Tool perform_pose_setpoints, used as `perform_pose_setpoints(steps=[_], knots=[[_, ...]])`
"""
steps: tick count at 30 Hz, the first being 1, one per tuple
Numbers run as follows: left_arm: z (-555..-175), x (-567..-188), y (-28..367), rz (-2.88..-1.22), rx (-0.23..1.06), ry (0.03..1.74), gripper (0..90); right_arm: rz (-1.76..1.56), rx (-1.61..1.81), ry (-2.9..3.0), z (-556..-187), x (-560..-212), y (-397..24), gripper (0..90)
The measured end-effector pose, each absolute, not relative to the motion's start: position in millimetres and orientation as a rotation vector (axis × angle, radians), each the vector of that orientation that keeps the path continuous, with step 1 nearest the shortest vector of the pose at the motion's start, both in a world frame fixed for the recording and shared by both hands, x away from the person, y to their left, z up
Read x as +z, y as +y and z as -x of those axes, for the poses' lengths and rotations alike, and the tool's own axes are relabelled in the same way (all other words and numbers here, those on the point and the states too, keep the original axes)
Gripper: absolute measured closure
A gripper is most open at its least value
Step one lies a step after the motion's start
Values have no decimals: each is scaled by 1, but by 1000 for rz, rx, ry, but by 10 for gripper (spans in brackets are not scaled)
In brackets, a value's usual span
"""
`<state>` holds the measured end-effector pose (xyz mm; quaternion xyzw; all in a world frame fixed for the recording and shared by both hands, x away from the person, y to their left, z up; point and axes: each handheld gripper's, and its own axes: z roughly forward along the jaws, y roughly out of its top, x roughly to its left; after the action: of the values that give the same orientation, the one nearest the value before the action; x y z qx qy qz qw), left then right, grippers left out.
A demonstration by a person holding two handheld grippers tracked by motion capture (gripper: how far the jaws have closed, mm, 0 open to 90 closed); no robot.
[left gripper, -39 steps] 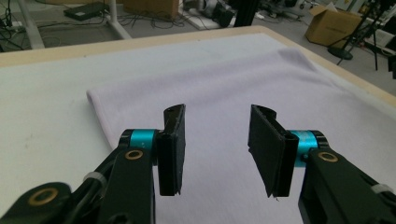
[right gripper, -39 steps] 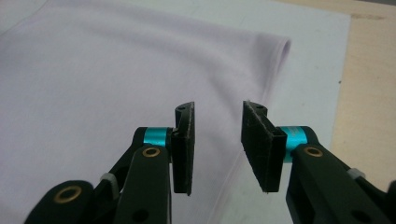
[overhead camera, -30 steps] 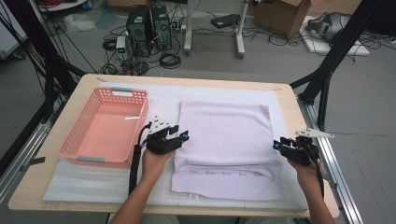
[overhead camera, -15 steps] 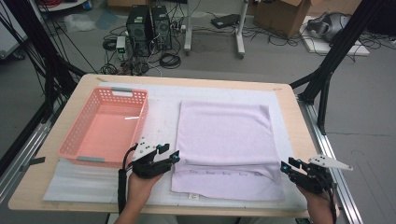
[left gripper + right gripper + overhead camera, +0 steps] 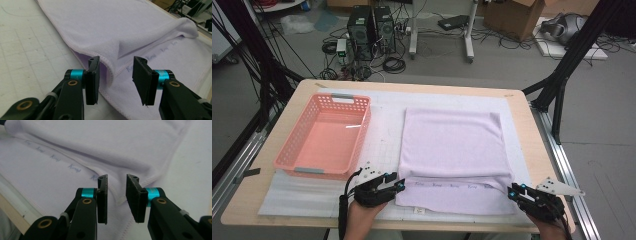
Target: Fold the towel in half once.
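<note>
A lavender towel [image 5: 452,142] lies folded on the white mat, its top layer ending short of the near edge, where printed lettering shows. My left gripper [image 5: 395,184] sits at the towel's near left corner, and my right gripper [image 5: 513,190] sits at its near right corner. In the left gripper view the top layer's hemmed corner [image 5: 110,62] lies between the jaws of the left gripper [image 5: 116,60]. In the right gripper view the hem [image 5: 116,192] runs between the jaws of the right gripper [image 5: 117,178]. Both pairs of jaws have just been closing, with gaps still beside the cloth.
A pink plastic basket [image 5: 363,131] stands on the left of the white mat [image 5: 384,107]. The wooden table edge [image 5: 539,150] runs along the right. Black frame legs, computers and cables stand on the floor beyond the table.
Both hands have drawn back toward the table's near edge, from beside the towel's fold to its near corners. Both pairs of jaws stand narrower than before.
</note>
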<state>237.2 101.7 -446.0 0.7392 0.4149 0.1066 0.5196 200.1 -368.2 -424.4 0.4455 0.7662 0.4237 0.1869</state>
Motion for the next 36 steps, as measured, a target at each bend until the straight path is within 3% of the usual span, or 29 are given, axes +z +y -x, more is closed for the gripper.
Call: perform_pose_setpoints(steps=[6,10,11,12,24,36], knots=[[-243,-452,91,-1835,255,1031,579,-1283,1016,2204,-217,-447,-358,664],[-247,-455,83,-1893,263,1062,771,-1278,978,2195,-219,-446,-360,835],[-246,-454,84,-1888,265,1055,846,-1274,976,2191,-219,-446,-361,846],[-245,-454,85,-1876,269,1056,863,-1273,978,2192,-219,-445,-361,850],[-230,-443,103,-1784,134,1007,868,-1227,1062,2203,-200,-436,-373,844],[-205,-449,114,-1796,33,1011,868,-1150,1114,2283,-174,-435,-382,868]])
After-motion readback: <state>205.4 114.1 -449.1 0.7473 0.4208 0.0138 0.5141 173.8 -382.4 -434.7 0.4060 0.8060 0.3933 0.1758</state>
